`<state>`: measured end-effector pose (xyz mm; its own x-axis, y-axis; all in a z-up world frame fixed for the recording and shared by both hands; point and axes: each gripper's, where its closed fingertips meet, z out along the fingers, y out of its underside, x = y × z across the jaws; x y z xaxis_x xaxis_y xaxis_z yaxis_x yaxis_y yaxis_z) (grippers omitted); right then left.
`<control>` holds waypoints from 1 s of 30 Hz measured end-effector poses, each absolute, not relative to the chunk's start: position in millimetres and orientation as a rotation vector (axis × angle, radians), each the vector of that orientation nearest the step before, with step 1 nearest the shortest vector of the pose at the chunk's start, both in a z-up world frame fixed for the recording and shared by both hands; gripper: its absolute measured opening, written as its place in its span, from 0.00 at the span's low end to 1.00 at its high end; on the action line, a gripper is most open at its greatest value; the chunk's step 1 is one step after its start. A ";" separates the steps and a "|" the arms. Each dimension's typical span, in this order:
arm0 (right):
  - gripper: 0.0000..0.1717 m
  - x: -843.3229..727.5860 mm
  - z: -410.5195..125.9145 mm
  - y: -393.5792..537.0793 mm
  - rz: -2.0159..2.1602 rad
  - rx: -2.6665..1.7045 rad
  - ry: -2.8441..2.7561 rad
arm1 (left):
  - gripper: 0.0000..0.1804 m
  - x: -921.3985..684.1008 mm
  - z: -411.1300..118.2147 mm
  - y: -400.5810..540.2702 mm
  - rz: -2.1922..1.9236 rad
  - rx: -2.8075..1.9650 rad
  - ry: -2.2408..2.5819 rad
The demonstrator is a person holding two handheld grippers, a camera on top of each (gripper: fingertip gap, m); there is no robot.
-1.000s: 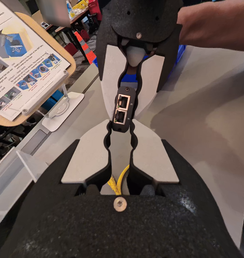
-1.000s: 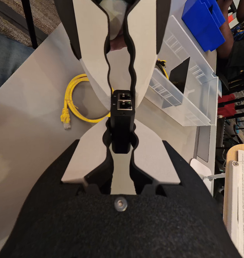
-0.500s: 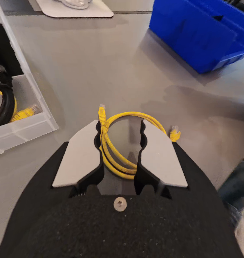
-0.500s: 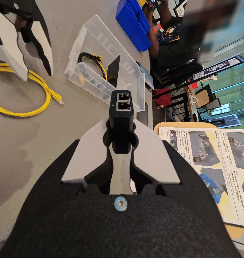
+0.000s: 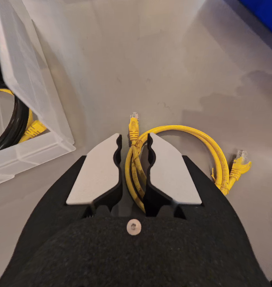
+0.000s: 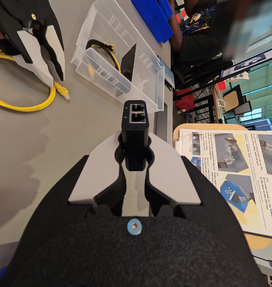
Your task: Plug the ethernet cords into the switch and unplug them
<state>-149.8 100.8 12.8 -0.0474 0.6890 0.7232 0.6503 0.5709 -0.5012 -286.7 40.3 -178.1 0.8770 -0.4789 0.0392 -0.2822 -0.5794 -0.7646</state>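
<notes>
We see a grey bench (image 5: 147, 54). On it lies a coiled yellow cord (image 5: 194, 133), both plugs free. Just beside it to the left sits a clear tray (image 6: 147, 65) holding more cords. A blue bin (image 6: 154, 18) stands farther back, and a white stand base (image 5: 269, 18) cannot be made out clearly.

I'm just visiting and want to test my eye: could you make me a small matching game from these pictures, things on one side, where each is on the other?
Things:
1. black switch
2. yellow cord
3. black cord
4. blue bin

Places:
A. coiled inside the clear tray
B. on the table, between the open fingers of the left gripper
C. beyond the clear tray
D. clamped in the right gripper

Pairs: 1-D, 2-B, 3-A, 4-C
</notes>
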 end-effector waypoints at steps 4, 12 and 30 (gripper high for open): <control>0.14 -150.8 12.1 100.6 0.044 -1.112 -1.745 | 0.15 -283.1 -186.6 39.3 -0.273 -2.266 0.578; 0.14 -153.7 6.8 99.8 0.047 -1.116 -1.763 | 0.10 -281.0 -187.2 36.7 -0.317 -2.307 0.606; 0.14 -156.9 9.0 98.9 0.019 -1.056 -1.745 | 0.05 -257.2 -99.4 31.2 -0.495 -2.101 0.755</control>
